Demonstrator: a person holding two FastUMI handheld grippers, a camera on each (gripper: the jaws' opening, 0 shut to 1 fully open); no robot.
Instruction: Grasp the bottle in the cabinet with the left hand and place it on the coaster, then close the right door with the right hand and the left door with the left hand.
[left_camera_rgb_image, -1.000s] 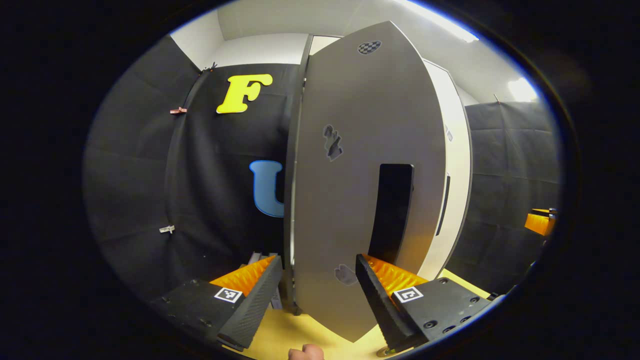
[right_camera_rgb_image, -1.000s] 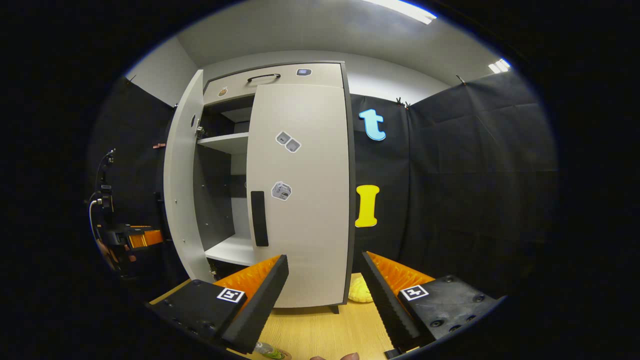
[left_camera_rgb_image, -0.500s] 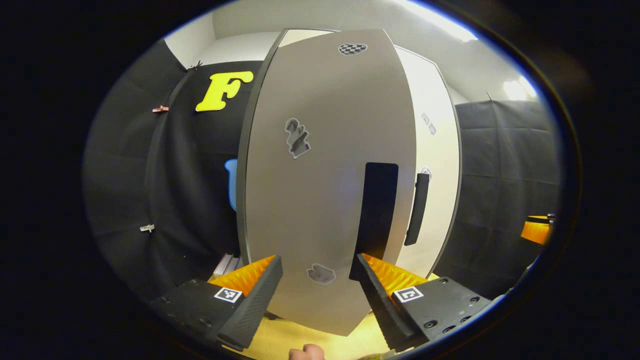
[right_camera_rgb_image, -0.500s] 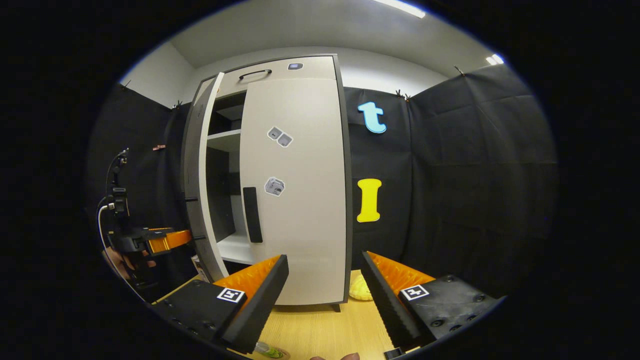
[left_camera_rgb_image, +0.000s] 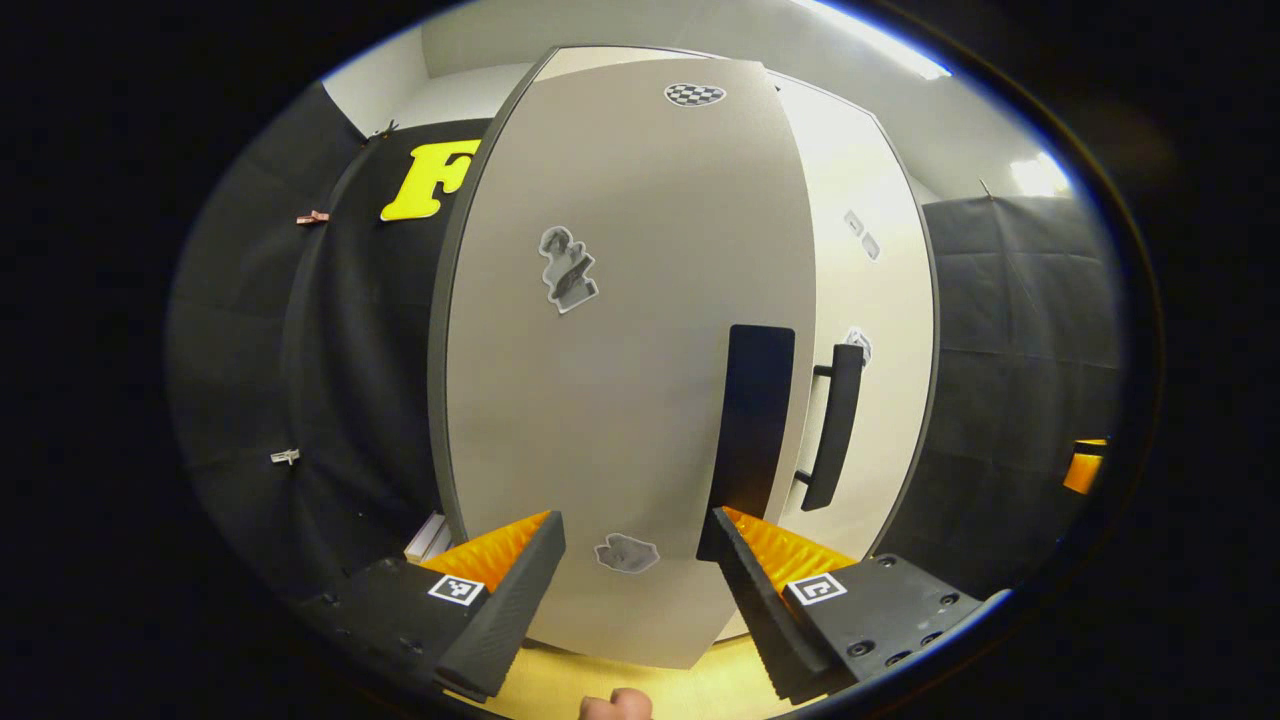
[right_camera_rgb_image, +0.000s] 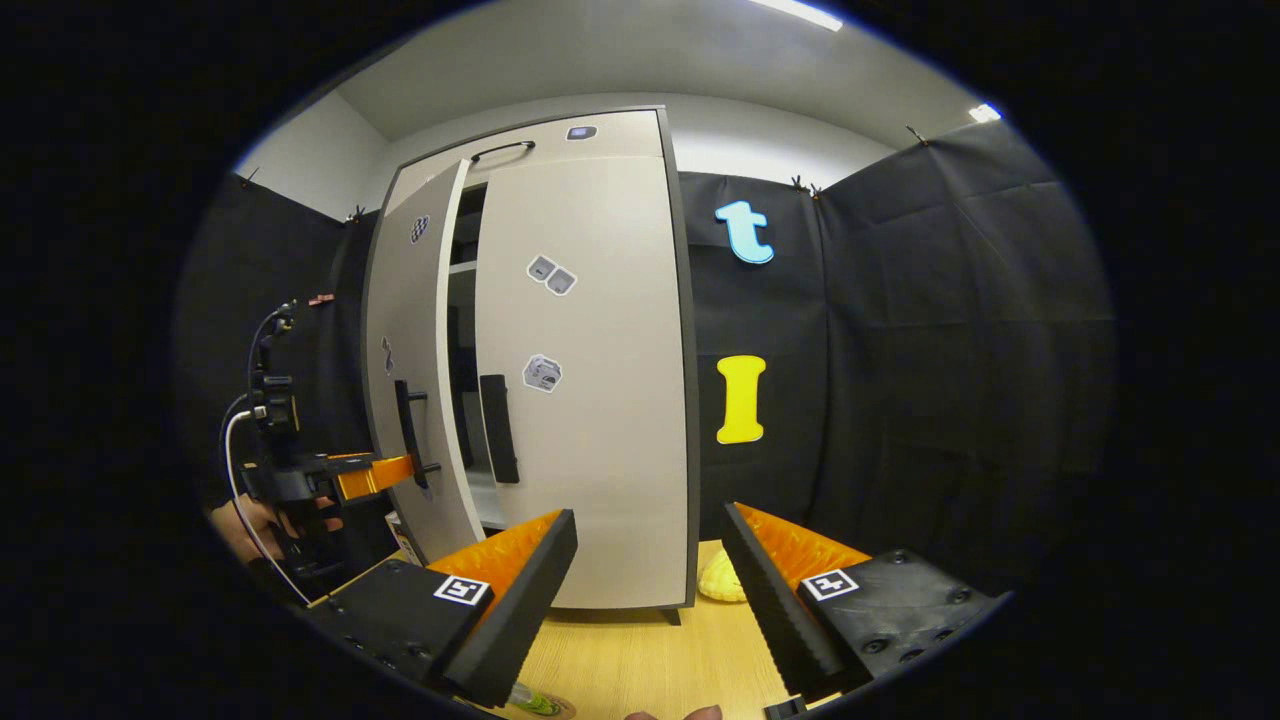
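The left gripper (left_camera_rgb_image: 637, 560) has its jaws spread apart with nothing between them, held close against the outer face of the left door (left_camera_rgb_image: 620, 330); whether a finger touches the panel cannot be told. In the right gripper view the left gripper (right_camera_rgb_image: 375, 474) sits beside that door's dark handle (right_camera_rgb_image: 408, 420), and a hand (right_camera_rgb_image: 250, 525) holds its body. The left door (right_camera_rgb_image: 410, 370) stands partly ajar, with a narrow dark gap (right_camera_rgb_image: 463, 330) between it and the right door (right_camera_rgb_image: 585, 370), which lies flush with the cabinet (right_camera_rgb_image: 560, 140) front. The right gripper (right_camera_rgb_image: 648, 570) has its jaws apart and empty, well back from the cabinet over the wooden table (right_camera_rgb_image: 650, 665). The bottle (right_camera_rgb_image: 535, 703) shows only as a small clear and green part at the bottom edge of the right gripper view, on the table; the coaster beneath it cannot be made out. A yellow object (right_camera_rgb_image: 720, 580) lies at the cabinet's foot.
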